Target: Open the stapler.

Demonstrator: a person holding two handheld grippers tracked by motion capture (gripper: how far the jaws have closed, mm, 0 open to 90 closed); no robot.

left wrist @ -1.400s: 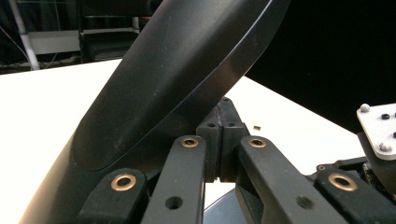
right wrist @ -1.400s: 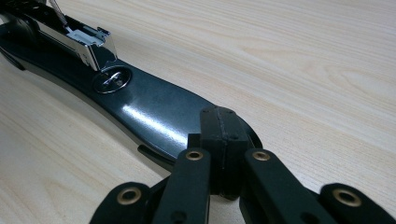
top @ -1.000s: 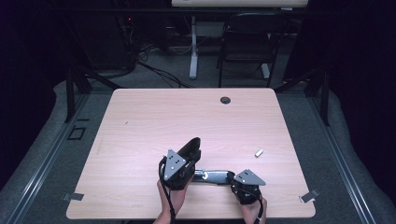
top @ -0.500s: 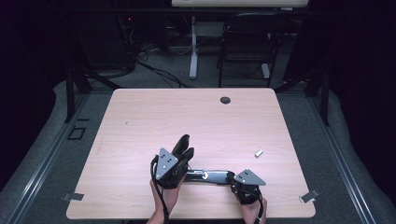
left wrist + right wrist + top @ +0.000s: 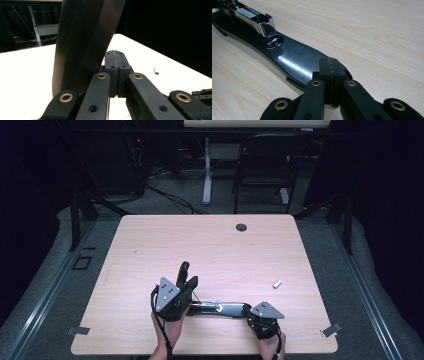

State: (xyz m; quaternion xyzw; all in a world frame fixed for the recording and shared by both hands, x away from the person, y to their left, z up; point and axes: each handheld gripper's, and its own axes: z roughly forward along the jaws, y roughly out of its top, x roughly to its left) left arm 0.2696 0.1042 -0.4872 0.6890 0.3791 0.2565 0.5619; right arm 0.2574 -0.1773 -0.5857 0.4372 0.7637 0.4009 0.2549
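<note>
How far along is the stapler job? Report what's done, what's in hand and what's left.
Done: the stapler lies opened, its lid swung up and the metal channel exposed. In hand: the right gripper, shut, rests on the base's end, and the left gripper, also shut, stands against the lid. Left: the staple strip lies untouched on the table, so loading and closing likely remain.

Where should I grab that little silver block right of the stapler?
Take the silver block across its narrow width, straight down from above with the right tool, the nearer one: it lies flat and alone on the table, likely too low for a sideways pinch, its long sides free.
</note>
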